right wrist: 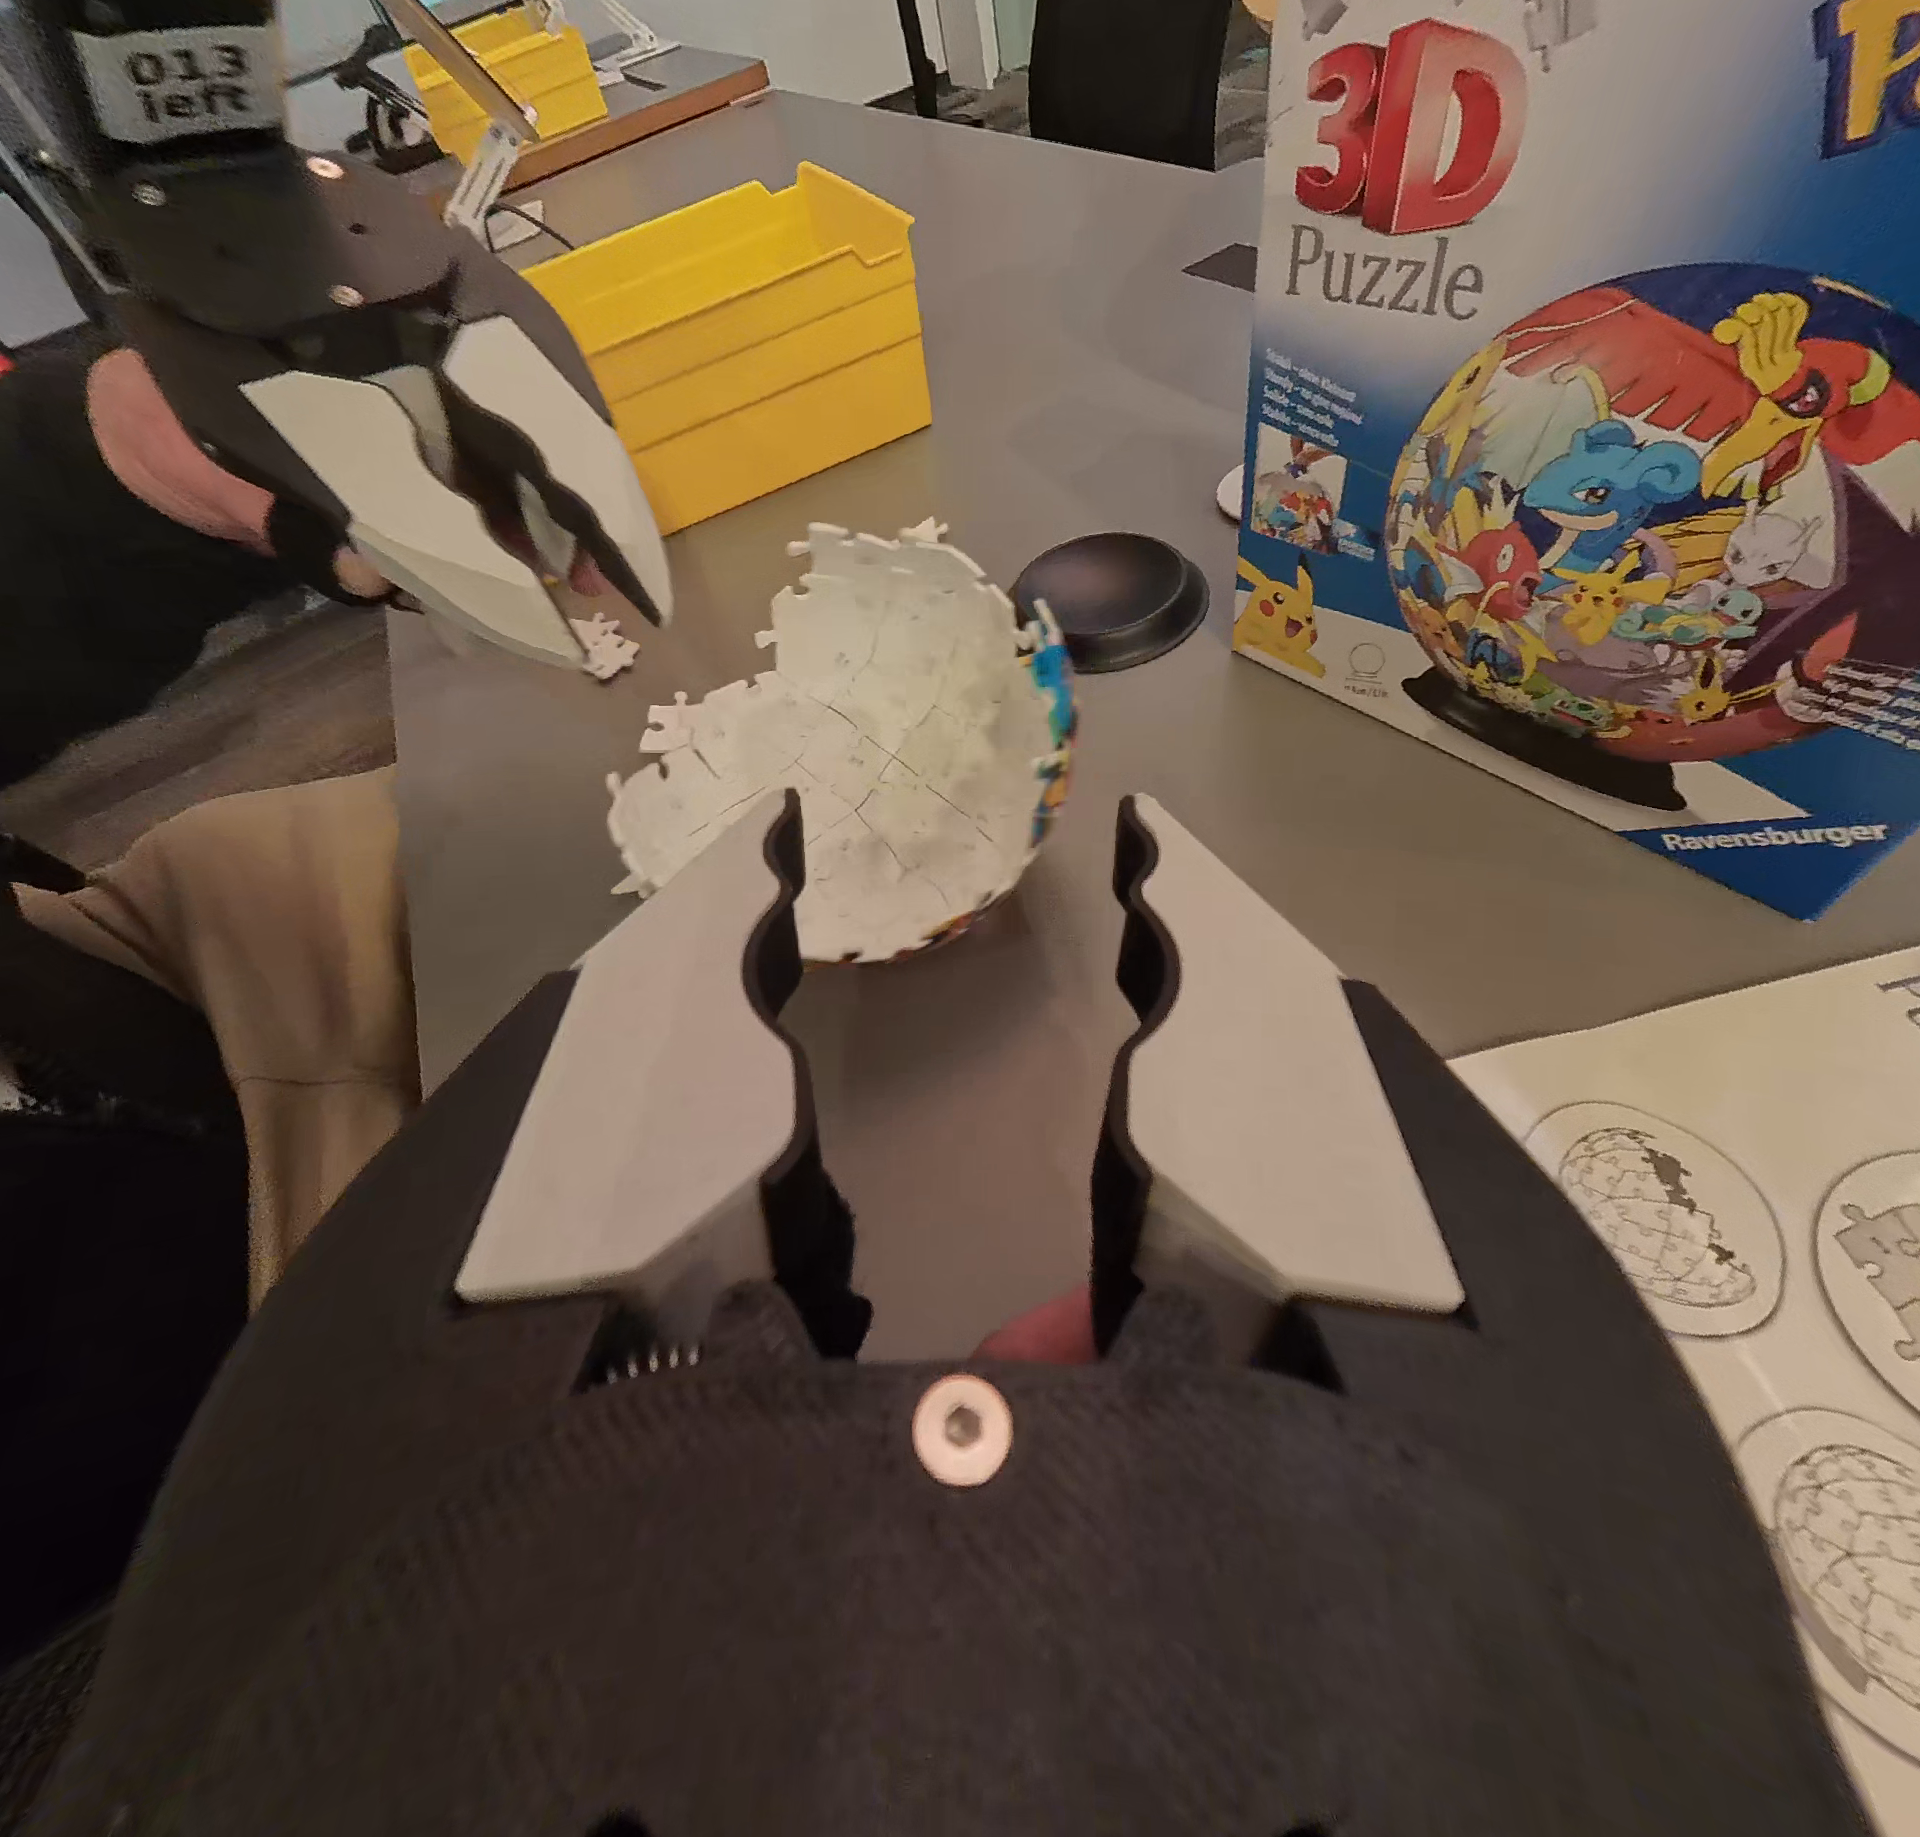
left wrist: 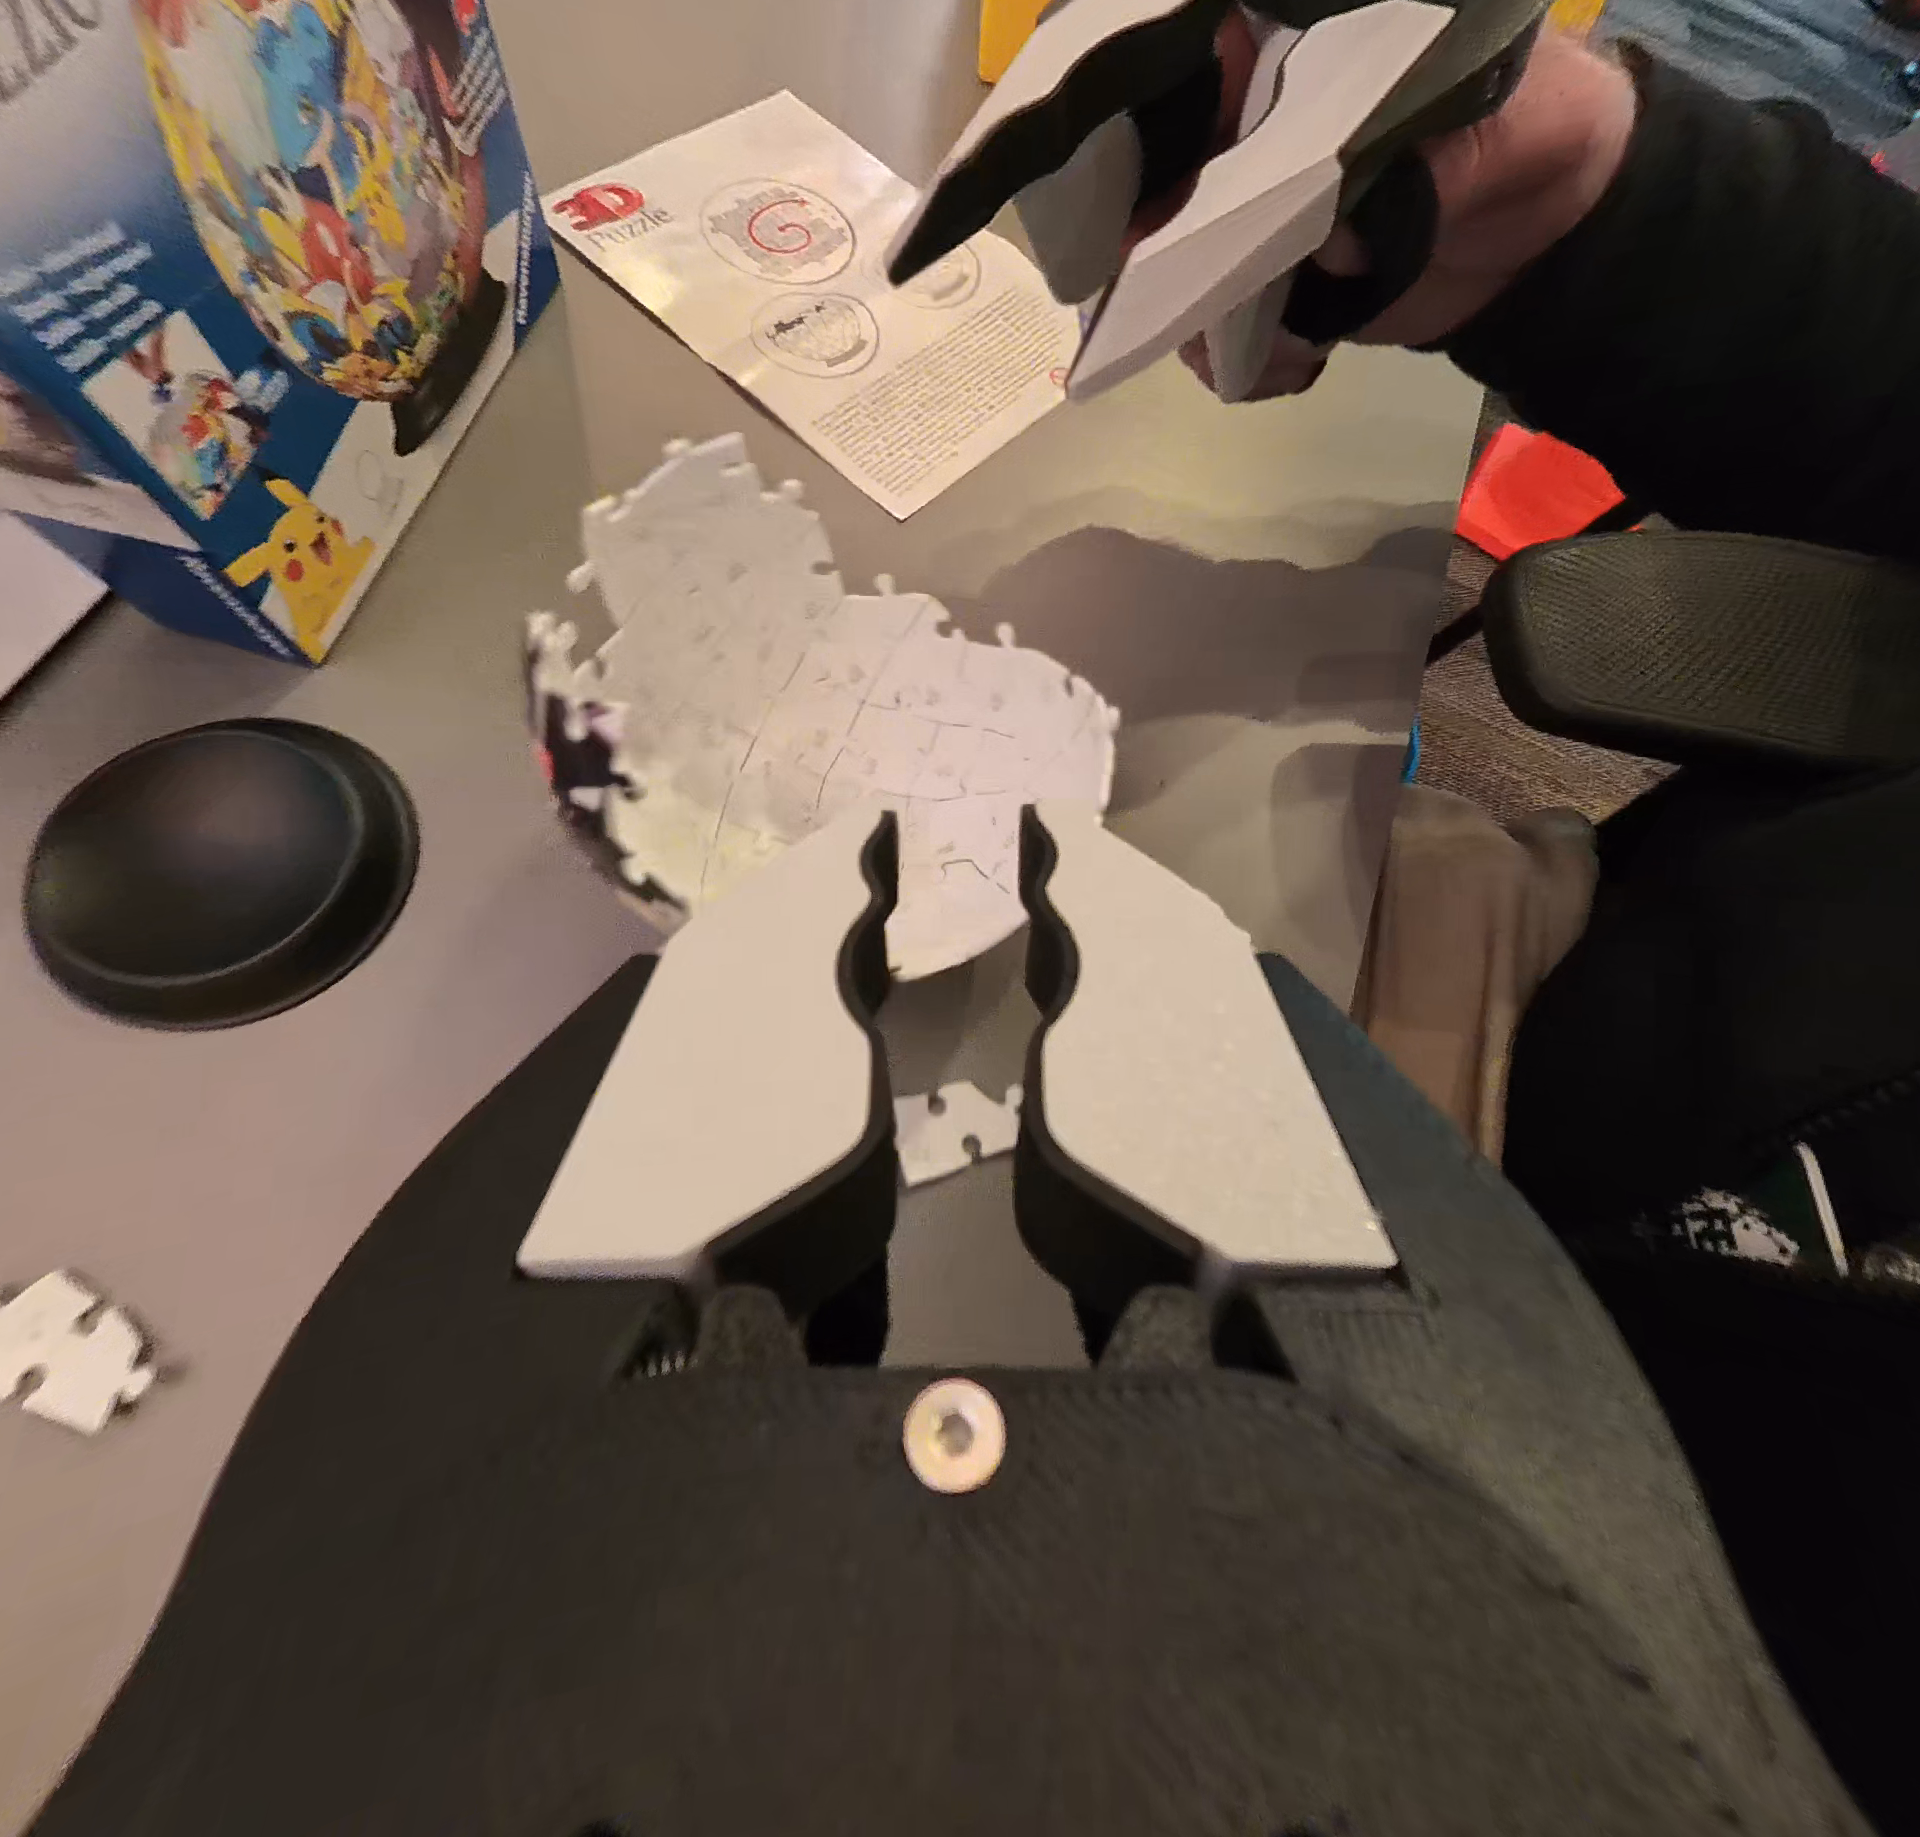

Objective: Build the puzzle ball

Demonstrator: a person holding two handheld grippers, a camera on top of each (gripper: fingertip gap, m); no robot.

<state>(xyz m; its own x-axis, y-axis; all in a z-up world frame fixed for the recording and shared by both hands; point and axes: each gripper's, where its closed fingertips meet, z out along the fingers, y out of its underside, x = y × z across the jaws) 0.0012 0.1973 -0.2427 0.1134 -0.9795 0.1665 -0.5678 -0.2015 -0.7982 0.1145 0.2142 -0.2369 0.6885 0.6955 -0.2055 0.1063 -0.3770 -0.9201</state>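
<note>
The half-built puzzle ball (left wrist: 821, 707) is an open shell, white inside facing up, on the grey table; it also shows in the right wrist view (right wrist: 894, 738). My left gripper (left wrist: 958, 827) hovers just before its near rim, jaws a narrow gap apart and empty. A loose white piece (left wrist: 956, 1127) lies on the table under its fingers. In the right wrist view the left gripper (right wrist: 613, 629) points down at that piece (right wrist: 608, 644). My right gripper (right wrist: 961, 816) is wide open and empty, close before the ball; in the left wrist view it (left wrist: 992, 327) hangs above the leaflet.
The black round stand (left wrist: 208, 873) (right wrist: 1112, 592) sits beside the ball. The puzzle box (left wrist: 312, 229) (right wrist: 1558, 437) stands behind it. An instruction leaflet (left wrist: 790, 301) (right wrist: 1714, 1216) lies flat. A yellow bin (right wrist: 769, 333), another loose piece (left wrist: 73, 1351) and a chair (left wrist: 1714, 644) at the table edge.
</note>
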